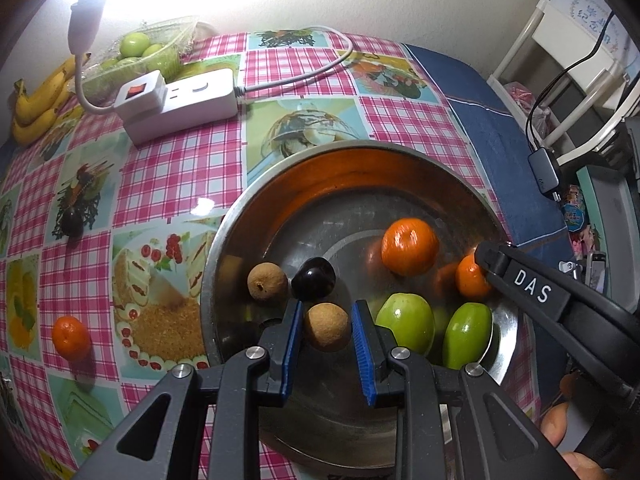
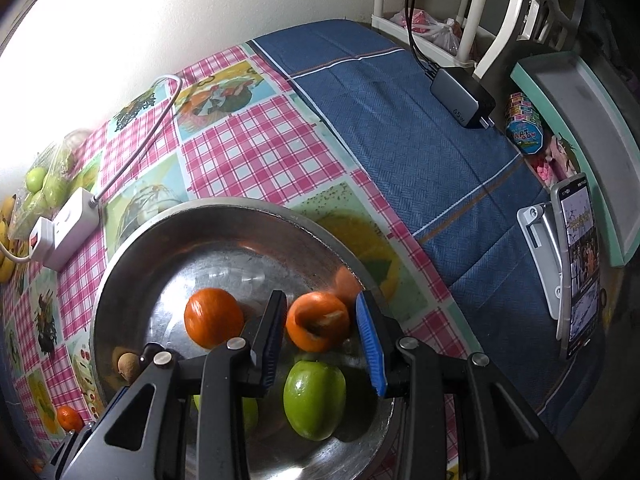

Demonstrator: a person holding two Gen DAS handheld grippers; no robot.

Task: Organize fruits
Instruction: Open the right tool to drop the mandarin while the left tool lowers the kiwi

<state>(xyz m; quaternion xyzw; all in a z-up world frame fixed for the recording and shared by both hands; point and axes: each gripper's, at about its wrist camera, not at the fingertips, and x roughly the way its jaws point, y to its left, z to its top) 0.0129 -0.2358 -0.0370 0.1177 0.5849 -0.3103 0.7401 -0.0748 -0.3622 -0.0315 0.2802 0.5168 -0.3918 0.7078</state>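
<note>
A steel bowl (image 1: pixel 224 248) holds two tangerines, two green fruits, two brown longans and a dark plum (image 1: pixel 313 279). My left gripper (image 1: pixel 326 330) is open, its blue pads on either side of a longan (image 1: pixel 327 327) with small gaps. My right gripper (image 2: pixel 320 324) is open around a small tangerine (image 2: pixel 318 326) at the bowl's right side; it also shows in the left wrist view (image 1: pixel 470 278). A bigger tangerine (image 1: pixel 409 246) and two green fruits (image 1: pixel 406 322) (image 1: pixel 468 334) lie close by. Another tangerine (image 1: pixel 71 338) and a dark fruit (image 1: pixel 73 222) sit on the tablecloth.
A white power strip (image 1: pixel 180 104) with its cable lies behind the bowl. Bananas (image 1: pixel 38 104) and a clear box of green fruits (image 1: pixel 140 56) are at the far left. A blue cloth (image 2: pixel 420 140), a charger (image 2: pixel 464 98) and a phone on a stand (image 2: pixel 576 264) are to the right.
</note>
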